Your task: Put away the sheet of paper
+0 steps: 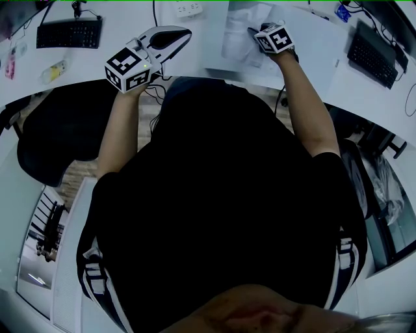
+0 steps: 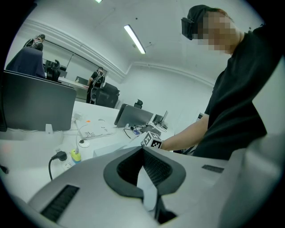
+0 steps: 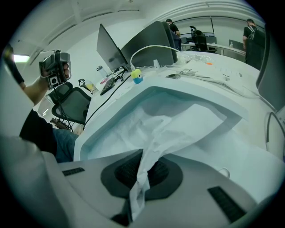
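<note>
The crumpled white sheet of paper [image 3: 171, 127] lies partly in a shallow white tray [image 3: 104, 122] on the desk. My right gripper [image 3: 142, 173] is shut on one bunched corner of it, which hangs through the pads. From the head view, the right gripper [image 1: 260, 31] sits over the paper [image 1: 239, 40] at the far desk edge. My left gripper [image 1: 179, 36] is held up off the desk to the left, apart from the paper. Its jaws [image 2: 144, 171] are together, and a pale strip shows between the pads; I cannot tell what it is.
Keyboards lie at the far left [image 1: 68, 32] and far right [image 1: 374, 58], with a power strip [image 1: 187, 8] between them. A black office chair [image 1: 45, 143] stands at the left. Monitors [image 3: 151, 42], a laptop [image 3: 109, 46] and cables stand behind the tray.
</note>
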The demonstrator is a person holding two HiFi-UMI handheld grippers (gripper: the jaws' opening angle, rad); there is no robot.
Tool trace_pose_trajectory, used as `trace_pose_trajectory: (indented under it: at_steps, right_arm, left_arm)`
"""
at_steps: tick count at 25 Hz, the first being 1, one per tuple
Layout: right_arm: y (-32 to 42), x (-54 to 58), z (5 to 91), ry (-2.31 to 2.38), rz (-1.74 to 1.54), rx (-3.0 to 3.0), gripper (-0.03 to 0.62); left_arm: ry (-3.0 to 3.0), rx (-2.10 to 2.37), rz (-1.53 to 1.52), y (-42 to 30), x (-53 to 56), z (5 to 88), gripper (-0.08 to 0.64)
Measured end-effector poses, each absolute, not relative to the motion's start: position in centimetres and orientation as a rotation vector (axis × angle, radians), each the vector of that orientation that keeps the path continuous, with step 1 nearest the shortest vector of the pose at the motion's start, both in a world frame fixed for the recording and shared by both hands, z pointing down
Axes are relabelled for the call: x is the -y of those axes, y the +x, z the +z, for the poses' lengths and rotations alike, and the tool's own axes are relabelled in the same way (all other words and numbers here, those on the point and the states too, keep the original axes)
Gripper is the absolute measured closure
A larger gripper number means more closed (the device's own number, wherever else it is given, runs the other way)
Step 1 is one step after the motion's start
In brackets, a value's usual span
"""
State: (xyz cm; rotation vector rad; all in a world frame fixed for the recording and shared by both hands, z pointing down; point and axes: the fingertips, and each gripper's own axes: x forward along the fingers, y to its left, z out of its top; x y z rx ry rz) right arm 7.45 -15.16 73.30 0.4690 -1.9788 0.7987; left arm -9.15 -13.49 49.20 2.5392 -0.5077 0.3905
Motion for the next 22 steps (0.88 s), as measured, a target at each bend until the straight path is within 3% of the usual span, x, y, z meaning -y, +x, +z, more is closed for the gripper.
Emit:
trace_pose_trajectory:
  at_steps: [13, 18, 22]
  right_arm:
    - [7.9, 15.5, 73.4, 0.492, 0.730, 1.975, 0.574]
    - [9.2, 15.7, 73.5, 0.545, 0.746, 1.950, 0.471]
    - [10.4, 15.8, 73.3, 0.604, 0.761, 1.932, 0.448]
  left_arm:
    - [2.537, 0.506, 0.390, -9.2, 13.4, 49.2, 0.538]
    - [2.542, 0.486, 0.401, -8.8, 13.0, 49.1, 0.538]
    - [2.548, 0.474, 0.403, -8.4, 13.0, 48.8, 0.538]
